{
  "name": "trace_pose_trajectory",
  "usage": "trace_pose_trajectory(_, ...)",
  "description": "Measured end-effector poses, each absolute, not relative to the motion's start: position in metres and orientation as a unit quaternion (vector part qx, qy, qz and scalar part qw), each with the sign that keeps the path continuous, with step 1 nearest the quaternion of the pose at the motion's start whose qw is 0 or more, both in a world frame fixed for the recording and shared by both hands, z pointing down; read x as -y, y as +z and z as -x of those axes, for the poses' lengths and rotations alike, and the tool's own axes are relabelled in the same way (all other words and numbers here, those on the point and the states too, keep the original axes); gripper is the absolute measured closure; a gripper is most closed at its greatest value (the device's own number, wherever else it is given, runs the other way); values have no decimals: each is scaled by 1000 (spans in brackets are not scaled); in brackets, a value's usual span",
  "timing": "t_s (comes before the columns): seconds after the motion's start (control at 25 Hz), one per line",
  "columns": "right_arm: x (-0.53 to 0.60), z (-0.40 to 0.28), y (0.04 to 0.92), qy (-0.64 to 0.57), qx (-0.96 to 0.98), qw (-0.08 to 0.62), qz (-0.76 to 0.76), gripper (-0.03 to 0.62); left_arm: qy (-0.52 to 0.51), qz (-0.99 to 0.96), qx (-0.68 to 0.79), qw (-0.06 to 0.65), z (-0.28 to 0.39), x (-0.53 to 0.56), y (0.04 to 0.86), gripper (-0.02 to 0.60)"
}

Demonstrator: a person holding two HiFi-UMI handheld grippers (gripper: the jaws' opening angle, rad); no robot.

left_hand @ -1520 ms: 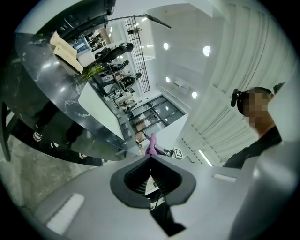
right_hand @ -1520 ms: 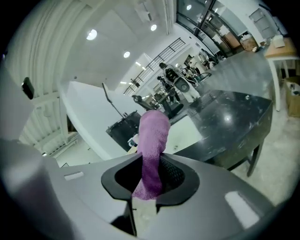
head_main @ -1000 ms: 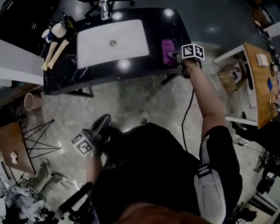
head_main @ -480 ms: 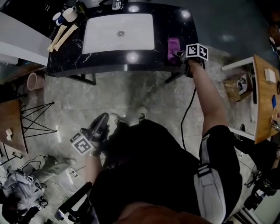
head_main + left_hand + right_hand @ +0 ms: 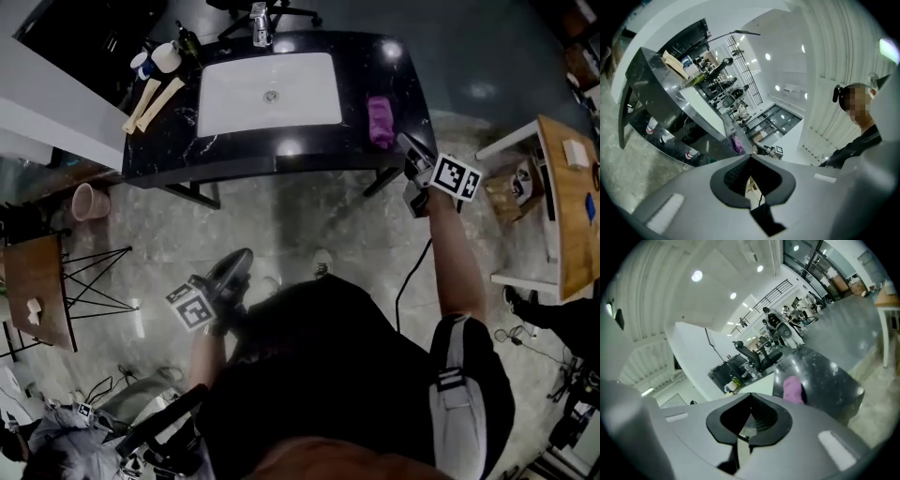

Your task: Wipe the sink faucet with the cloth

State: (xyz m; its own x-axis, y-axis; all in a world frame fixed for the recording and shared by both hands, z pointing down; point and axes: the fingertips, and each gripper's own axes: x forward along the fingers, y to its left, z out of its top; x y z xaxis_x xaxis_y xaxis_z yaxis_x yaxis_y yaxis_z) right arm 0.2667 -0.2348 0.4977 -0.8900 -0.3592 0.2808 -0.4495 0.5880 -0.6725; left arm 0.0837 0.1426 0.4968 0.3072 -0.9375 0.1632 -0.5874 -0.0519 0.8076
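Note:
The chrome faucet (image 5: pixel 260 23) stands at the back of the white basin (image 5: pixel 270 92) in the black counter (image 5: pixel 309 155). A purple cloth (image 5: pixel 380 120) lies bunched on the counter to the right of the basin; it also shows in the right gripper view as the cloth (image 5: pixel 793 389). My right gripper (image 5: pixel 412 150) hangs just off the counter's front right corner, apart from the cloth. Its jaws have just been closing and are shut with nothing between them (image 5: pixel 751 394). My left gripper (image 5: pixel 234 267) is shut and empty, held low by my body, far from the counter.
Cups and bottles (image 5: pixel 159 56) and two wooden brushes (image 5: pixel 150 98) sit at the counter's back left. A pink bucket (image 5: pixel 91 202) stands on the floor to the left. A wooden table (image 5: pixel 572 187) is on the right, a small one (image 5: pixel 33 291) on the left.
My right gripper has drawn back from the cloth past the counter's front edge and shut empty. The cloth stays on the counter. My left gripper has hardly moved.

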Motion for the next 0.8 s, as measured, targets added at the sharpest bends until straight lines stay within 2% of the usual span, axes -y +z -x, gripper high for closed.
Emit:
trace_pose_trajectory(0.12,140,-242,485,394,901,34,-178,583,-190,-715,530,415,-79,-146,496,581)
trace_pose_trajectory(0.36,-55,-177,506,360,922,100,-95,583,-121,-769,483,402,-85,-163,503,581)
trace_pose_trajectory(0.56,-130,-160,503,315,938,135,-58,583,-60,-832,416,362,-110,-191,504,581)
trace_pose_trajectory(0.8,-185,-153,512,296,939,167,-45,583,-46,-849,365,380,-120,-231,521,581)
